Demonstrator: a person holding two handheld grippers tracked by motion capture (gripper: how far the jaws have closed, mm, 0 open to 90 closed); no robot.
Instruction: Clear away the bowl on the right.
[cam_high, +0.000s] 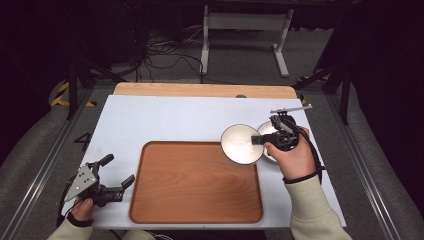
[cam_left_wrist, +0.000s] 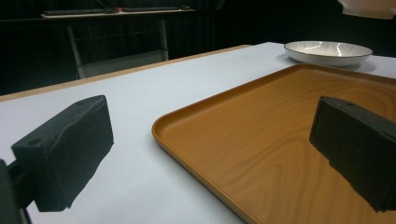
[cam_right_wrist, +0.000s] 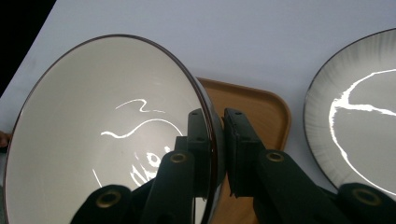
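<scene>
The right gripper (cam_high: 260, 140) was clamped on the rim of a white bowl (cam_high: 241, 144), one jaw inside the wall and one outside, as the right gripper view made plain (cam_right_wrist: 217, 154). The bowl (cam_right_wrist: 102, 135) hung at the tray's (cam_high: 196, 210) far right corner, partly over the wooden tray and partly over the white surface (cam_high: 165, 117), and seemed lifted and tilted rather than resting. It looked like glazed ceramic: a glossy pale inside that caught the light in bright streaks, a thin dark line round the rim, and a steep flaring wall. Such a piece would probably be stiff, fairly heavy for a one-sided pinch, slick under the pads and liable to chip if knocked. The rim was the sensible place to hold it, with the jaws well down the wall so it could not swing. Just beside it lay a shallower plate (cam_high: 267, 131) with fine grey ribbing, close enough to risk a clink. The left gripper (cam_high: 114, 176) stood wide and held nothing, near the tray's left edge.
</scene>
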